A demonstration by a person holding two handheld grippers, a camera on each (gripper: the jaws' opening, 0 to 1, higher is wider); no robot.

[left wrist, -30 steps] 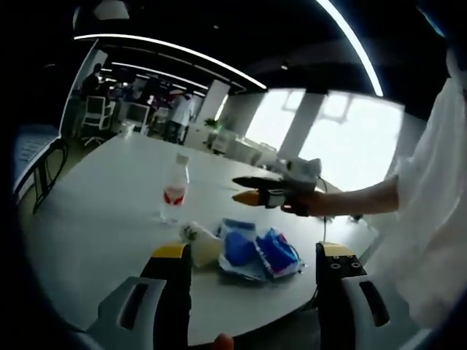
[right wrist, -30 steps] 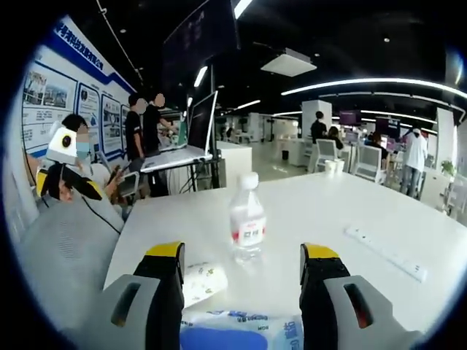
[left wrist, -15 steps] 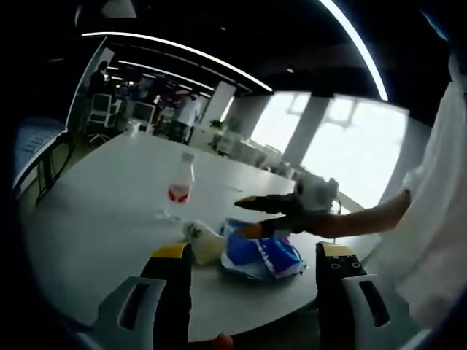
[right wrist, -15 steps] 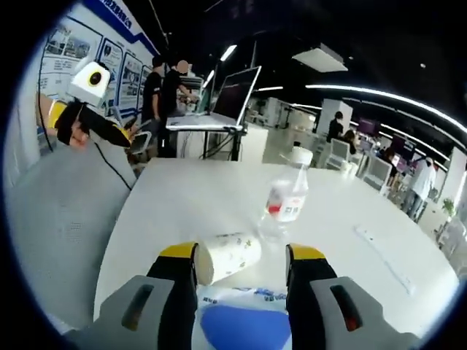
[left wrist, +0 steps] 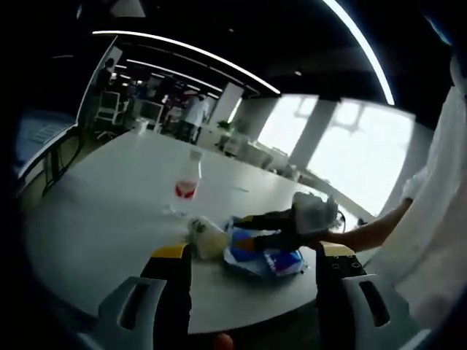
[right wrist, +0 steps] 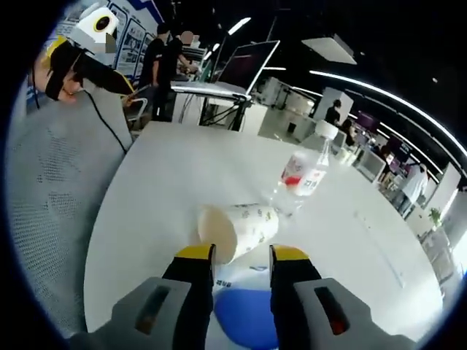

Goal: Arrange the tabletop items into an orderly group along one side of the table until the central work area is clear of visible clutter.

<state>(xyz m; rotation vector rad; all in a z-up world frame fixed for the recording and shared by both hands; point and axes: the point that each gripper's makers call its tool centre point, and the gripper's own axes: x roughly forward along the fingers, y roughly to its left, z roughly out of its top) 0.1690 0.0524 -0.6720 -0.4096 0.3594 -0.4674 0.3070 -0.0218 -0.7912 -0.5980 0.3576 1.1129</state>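
A blue and white packet (left wrist: 266,257) lies near the table's front edge, beside a paper cup (left wrist: 207,238) tipped on its side. A clear water bottle with a red label (left wrist: 187,187) stands further back. My right gripper (left wrist: 246,230) reaches in from the right, its jaws drawn in on the packet's left end. In the right gripper view the packet (right wrist: 244,319) sits between those narrowed jaws (right wrist: 241,254). Just ahead are the cup (right wrist: 237,229) and the bottle (right wrist: 301,175). My left gripper (left wrist: 254,252) hangs open in front of the table with nothing between its jaws.
The large white table (left wrist: 109,219) stretches away to the left and back. A white power strip (right wrist: 379,244) lies on it to the right. A grey mesh chair (right wrist: 51,211) stands at the table's left edge. People and desks fill the room behind.
The right gripper has come down onto the packet and its jaws have narrowed around it. The left gripper view has drifted slightly; cup and bottle stay put.
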